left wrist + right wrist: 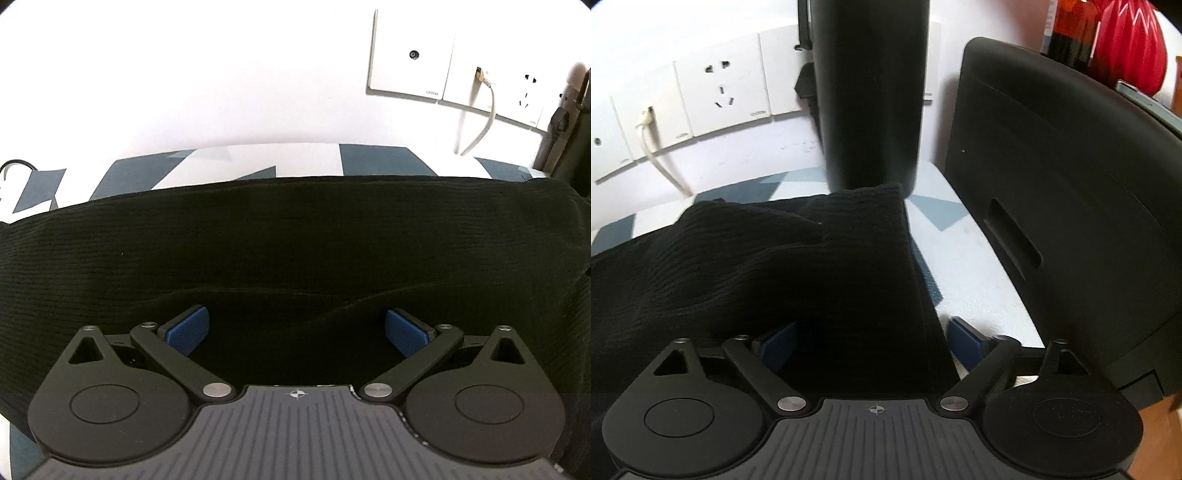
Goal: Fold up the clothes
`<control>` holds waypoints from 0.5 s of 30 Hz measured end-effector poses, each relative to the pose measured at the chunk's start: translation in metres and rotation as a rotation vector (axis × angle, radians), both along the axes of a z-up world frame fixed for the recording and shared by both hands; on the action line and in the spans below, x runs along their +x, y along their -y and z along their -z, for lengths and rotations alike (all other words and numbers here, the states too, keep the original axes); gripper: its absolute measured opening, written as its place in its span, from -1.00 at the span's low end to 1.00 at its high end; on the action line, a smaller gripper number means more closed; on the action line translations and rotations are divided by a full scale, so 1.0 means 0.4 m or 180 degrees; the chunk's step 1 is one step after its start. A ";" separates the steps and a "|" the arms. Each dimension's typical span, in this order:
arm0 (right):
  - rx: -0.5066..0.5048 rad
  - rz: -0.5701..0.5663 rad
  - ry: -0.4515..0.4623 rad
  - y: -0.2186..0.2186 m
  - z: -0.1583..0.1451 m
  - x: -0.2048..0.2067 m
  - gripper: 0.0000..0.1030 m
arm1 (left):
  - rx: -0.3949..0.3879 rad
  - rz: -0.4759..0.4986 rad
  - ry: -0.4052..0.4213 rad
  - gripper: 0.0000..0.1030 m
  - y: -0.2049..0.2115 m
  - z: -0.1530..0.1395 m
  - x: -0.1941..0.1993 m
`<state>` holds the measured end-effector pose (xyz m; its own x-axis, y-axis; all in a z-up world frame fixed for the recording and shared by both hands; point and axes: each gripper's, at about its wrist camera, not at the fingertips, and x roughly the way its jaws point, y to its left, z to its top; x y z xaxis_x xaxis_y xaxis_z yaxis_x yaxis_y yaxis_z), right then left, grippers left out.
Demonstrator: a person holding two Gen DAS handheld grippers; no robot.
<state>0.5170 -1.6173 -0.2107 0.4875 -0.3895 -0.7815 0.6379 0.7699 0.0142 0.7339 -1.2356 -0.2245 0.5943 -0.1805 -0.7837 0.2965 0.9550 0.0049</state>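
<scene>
the left gripper has its blue-padded fingers spread wide apart, with nothing pinched between them; the pads hang just above or on the black garment, and i cannot tell whether they touch it. in this left wrist view the garment is a dark, finely ribbed knit lying flat across the surface, filling the picture from edge to edge. its far edge runs in a smooth, almost straight line, and a soft ridge crosses it just ahead of the fingers. beyond it the surface shows a white and slate-blue geometric pattern. on the wall behind sit white socket plates with a pale cable plugged in and drooping down.

in the right wrist view the right gripper also stands wide open, holding nothing. its left pad is over the cloth, its right pad is over bare surface, and the garment's right edge runs between them. here the cloth lies in layers, a rumpled fold raised on the left and a squared corner at the far end. a black cylinder stands just behind that corner. to the right a black bin with a handle slot stands beside the surface; what it holds is hidden. a red object shows behind it.
</scene>
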 end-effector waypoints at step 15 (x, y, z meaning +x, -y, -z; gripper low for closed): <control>0.0676 -0.0217 0.0550 -0.243 -0.074 -0.154 0.98 | -0.0306 -0.0863 0.0188 0.99 -0.474 -0.173 -0.395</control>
